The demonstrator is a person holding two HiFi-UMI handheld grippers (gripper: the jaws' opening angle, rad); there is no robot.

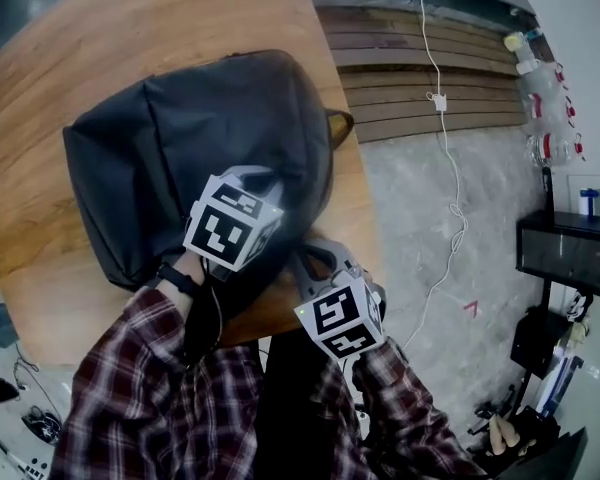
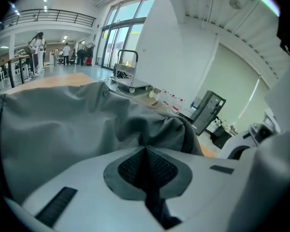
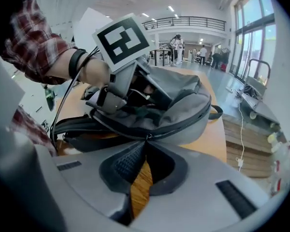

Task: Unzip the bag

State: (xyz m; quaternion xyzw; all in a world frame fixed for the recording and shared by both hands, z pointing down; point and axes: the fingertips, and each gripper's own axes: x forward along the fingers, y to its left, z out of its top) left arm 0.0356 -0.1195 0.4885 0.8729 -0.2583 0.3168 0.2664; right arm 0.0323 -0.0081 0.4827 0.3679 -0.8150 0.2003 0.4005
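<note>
Bag (image 1: 180, 158), dark grey, flat on round wooden table (image 1: 100, 38), twd person's edge. Left gripper (image 2: 146, 150) clenched on bunched fabric on bag's upper face, pads together w/ dark cloth between. Right gripper (image 3: 146, 146) just beside it, lower, at bag's near rim: tips pinched on zip pull (image 3: 148, 137), bare wood showing thru gap behind tips. Zip track (image 3: 198, 116) closed along visible side. Handle loop (image 1: 340, 126) at far end, over table edge.

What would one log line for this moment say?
backpack on wooden table | left gripper: jaws pinching backpack fabric | right gripper: jaws shut on zipper pull
</note>
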